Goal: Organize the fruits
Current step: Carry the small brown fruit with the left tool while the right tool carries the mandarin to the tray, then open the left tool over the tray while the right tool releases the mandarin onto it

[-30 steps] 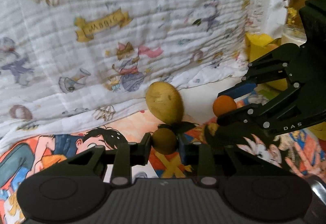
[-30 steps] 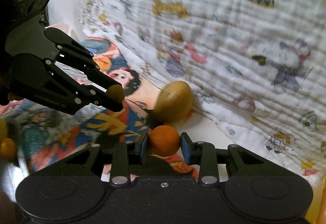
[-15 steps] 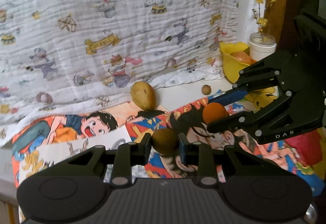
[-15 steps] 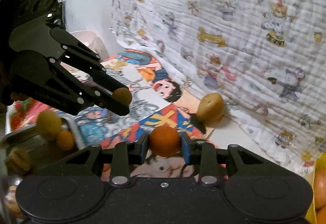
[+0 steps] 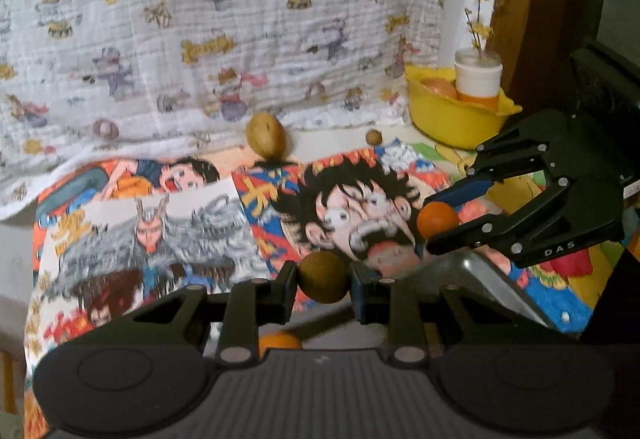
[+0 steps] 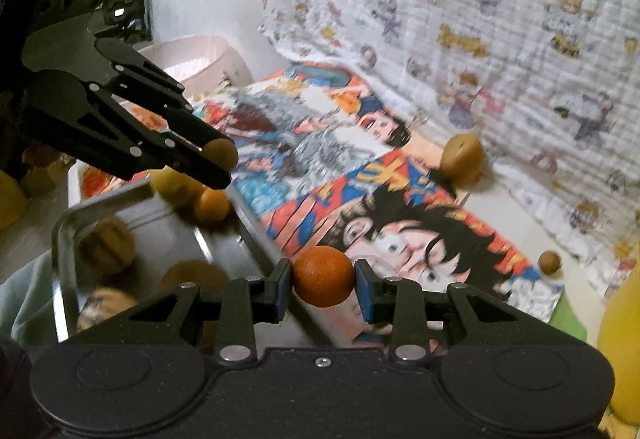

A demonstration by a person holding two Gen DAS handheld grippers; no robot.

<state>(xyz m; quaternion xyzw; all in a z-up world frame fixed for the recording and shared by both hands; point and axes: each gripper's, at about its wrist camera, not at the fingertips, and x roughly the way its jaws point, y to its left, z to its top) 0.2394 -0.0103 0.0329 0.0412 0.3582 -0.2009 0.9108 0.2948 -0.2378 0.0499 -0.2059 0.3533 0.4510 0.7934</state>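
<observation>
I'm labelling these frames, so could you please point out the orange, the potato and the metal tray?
orange (image 6: 323,276), right wrist view, middle of its skin.
potato (image 5: 265,134), left wrist view, its centre.
metal tray (image 6: 60,239), right wrist view, left rim.

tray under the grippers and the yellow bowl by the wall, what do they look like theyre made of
Tray: looks like metal, probably stainless steel, with a shiny grey finish, a rolled rim and blurred reflections of the fruit in it. Yellow bowl: looks like plastic, with smooth, opaque, even colour and a thin wavy rim, though glazed ceramic cannot be ruled out.
</observation>
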